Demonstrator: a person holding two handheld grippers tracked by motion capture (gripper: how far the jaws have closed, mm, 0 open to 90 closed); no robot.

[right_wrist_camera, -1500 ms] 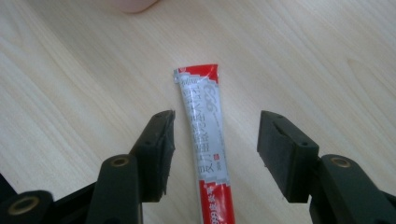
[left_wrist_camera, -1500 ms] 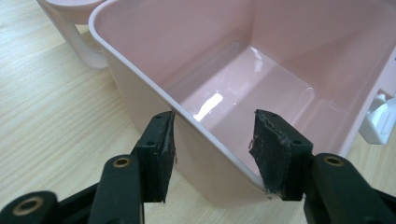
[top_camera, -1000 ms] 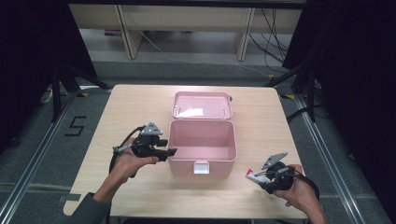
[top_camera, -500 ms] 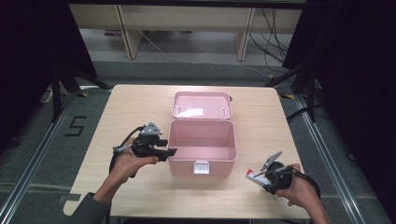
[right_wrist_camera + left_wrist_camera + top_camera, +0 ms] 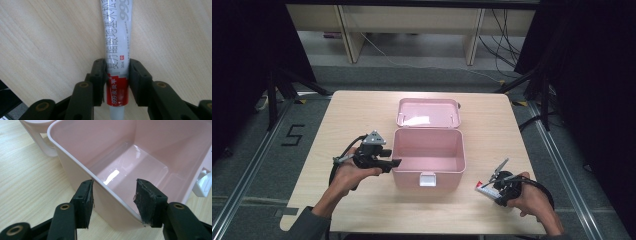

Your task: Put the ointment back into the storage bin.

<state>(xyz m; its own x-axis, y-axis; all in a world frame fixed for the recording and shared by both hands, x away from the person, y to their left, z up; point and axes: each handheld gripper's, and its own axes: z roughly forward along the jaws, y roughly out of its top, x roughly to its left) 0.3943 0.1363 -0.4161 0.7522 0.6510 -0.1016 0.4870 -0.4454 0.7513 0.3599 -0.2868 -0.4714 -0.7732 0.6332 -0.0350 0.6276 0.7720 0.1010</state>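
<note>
Tube: a flat squeeze tube (image 5: 117, 50) of ointment, smooth and slightly glossy, white along most of its length with grey printed characters, and a red band with white print near the end closest to me. It lies on the table near the front right corner, well apart from the box, and in the high view shows as a small red-and-white tip (image 5: 482, 188).

My right gripper (image 5: 117, 82): its black jaws have just been closing and now sit against both flat sides of the tube at the red band; I hold the tube there, low over the wood. In the high view the gripper (image 5: 498, 189) is in my right hand by the table's front edge.

Box: a pink plastic box (image 5: 428, 155), rectangular with rounded corners, smooth and shiny inside, standing at the middle of the table. A small white latch (image 5: 427, 179) sits on its front wall.

Lid: the pink lid (image 5: 428, 112) is swung open and lies flat behind the box.

My left gripper (image 5: 113, 202): jaws parted, straddling the box's left rim (image 5: 82, 167), one worn black pad outside the wall and one inside; I cannot tell whether the pads press on it.

Table: pale wood-grain top (image 5: 352, 115), matte, with rounded corners.
</note>
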